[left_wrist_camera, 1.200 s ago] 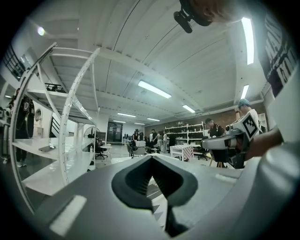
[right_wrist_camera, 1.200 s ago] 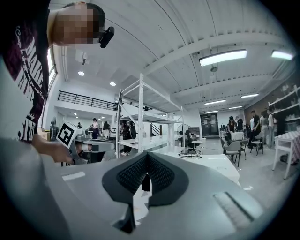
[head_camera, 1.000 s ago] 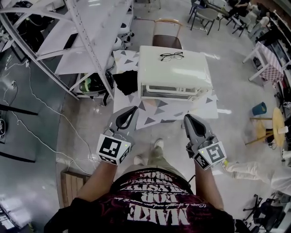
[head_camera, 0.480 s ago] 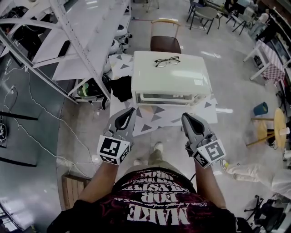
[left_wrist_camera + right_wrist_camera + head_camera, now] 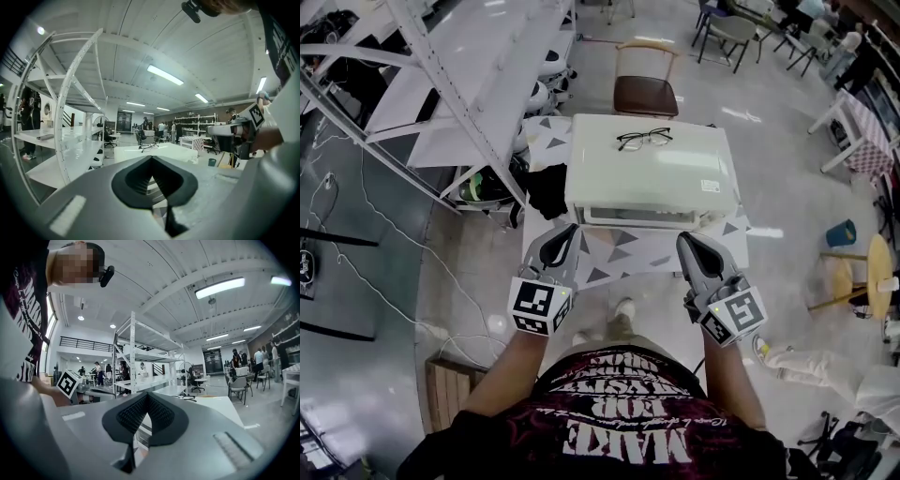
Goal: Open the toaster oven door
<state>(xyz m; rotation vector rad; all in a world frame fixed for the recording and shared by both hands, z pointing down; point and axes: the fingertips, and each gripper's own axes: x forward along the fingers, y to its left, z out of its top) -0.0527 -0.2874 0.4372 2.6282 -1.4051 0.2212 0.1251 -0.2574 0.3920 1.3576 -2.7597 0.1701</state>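
A white toaster oven (image 5: 652,169) stands on a table with a triangle-patterned cloth (image 5: 614,255). Its door faces me and looks closed. A pair of black glasses (image 5: 643,139) lies on its top. My left gripper (image 5: 571,229) is held just short of the oven's front left corner, jaws shut and empty. My right gripper (image 5: 683,240) hangs near the front right corner, also shut with nothing in it. Over the left gripper's (image 5: 151,158) jaws, the left gripper view shows the oven top (image 5: 164,152) and the glasses (image 5: 149,147). The right gripper (image 5: 147,394) view shows the oven top (image 5: 213,405).
A white shelving rack (image 5: 459,84) stands to the left, with a dark bag (image 5: 548,187) by its foot. Behind the table is a brown chair (image 5: 645,92). A blue bucket (image 5: 840,232) and a round wooden stand (image 5: 872,272) are on the floor to the right.
The oven and table have come nearer in the head view, and both grippers now sit closer to the oven's front. Both stayed shut.
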